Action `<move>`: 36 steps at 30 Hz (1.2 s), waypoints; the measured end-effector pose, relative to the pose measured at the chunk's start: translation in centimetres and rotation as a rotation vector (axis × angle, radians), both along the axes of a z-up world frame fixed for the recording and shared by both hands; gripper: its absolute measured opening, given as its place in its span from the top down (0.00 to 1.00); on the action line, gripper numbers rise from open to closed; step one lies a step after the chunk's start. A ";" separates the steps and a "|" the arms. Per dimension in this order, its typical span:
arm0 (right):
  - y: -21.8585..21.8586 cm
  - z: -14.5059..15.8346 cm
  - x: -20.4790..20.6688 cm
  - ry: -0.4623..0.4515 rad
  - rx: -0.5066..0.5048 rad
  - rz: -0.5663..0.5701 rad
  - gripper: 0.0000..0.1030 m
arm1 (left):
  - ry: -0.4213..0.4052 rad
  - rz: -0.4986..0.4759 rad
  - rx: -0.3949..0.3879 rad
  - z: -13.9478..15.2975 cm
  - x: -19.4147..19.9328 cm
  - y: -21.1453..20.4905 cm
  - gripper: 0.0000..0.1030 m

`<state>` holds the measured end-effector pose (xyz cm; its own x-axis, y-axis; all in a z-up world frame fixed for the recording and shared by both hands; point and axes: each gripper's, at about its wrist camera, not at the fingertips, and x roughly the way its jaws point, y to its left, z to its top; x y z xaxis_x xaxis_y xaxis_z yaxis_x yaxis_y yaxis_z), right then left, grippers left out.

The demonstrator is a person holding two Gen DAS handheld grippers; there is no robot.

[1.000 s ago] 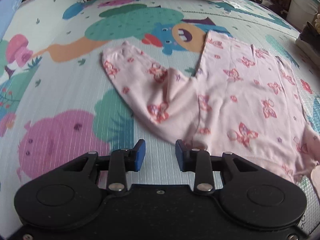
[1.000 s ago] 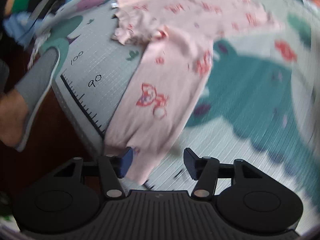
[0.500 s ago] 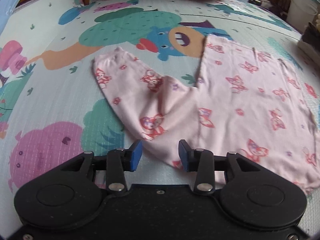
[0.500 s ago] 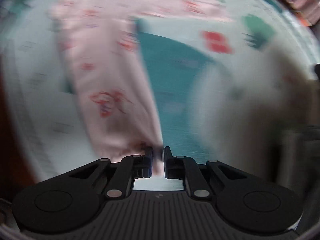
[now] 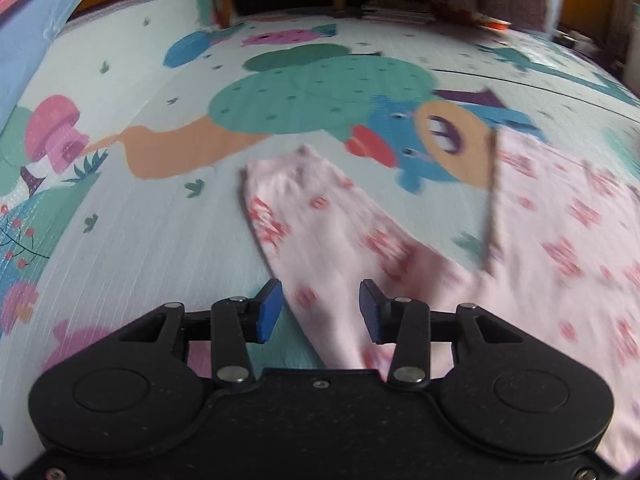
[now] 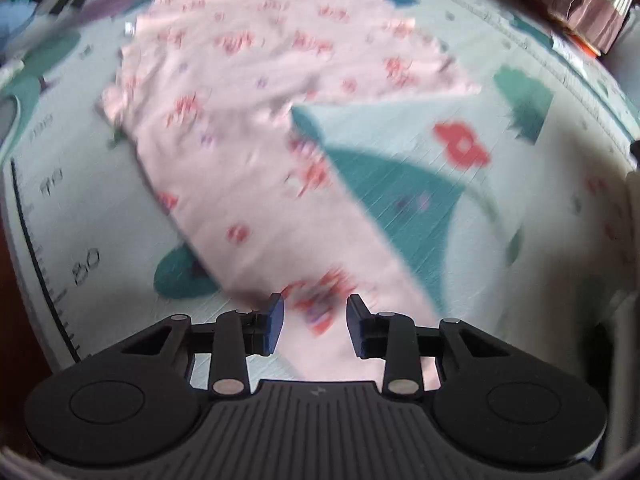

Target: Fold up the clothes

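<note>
Right wrist: mat [image 6: 60,240] ruler reads "80"; tongs [image 6: 315,322] agape.

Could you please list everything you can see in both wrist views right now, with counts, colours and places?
Pink long-sleeved top: one, pale pink with red butterfly print, spread flat on the mat, a sleeve reaching toward each gripper.
Play mat: one, pale with cartoon cactus, mushroom and animal prints, under the top; a height ruler with numbers along its edge in the right wrist view.
Blue fabric: one, light blue, far left of the left wrist view.
Stacked books or papers: blurred, beyond the mat's far edge.
Left gripper: black with blue fingers, open over a sleeve.
Right gripper: black with blue fingers, open over the other sleeve.
</note>
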<state>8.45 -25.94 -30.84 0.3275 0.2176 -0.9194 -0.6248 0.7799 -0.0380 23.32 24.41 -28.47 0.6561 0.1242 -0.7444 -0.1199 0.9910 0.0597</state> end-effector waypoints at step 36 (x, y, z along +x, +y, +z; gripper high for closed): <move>-3.1 1.2 1.1 -0.015 0.081 -0.119 0.54 | -0.020 -0.268 -0.027 2.2 -4.2 -4.4 0.50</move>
<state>9.59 -29.05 -29.66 0.3691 0.2494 -0.8953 -0.5272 0.8495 0.0193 19.15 20.02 -26.27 0.6773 -0.0751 -0.7319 0.1457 0.9888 0.0334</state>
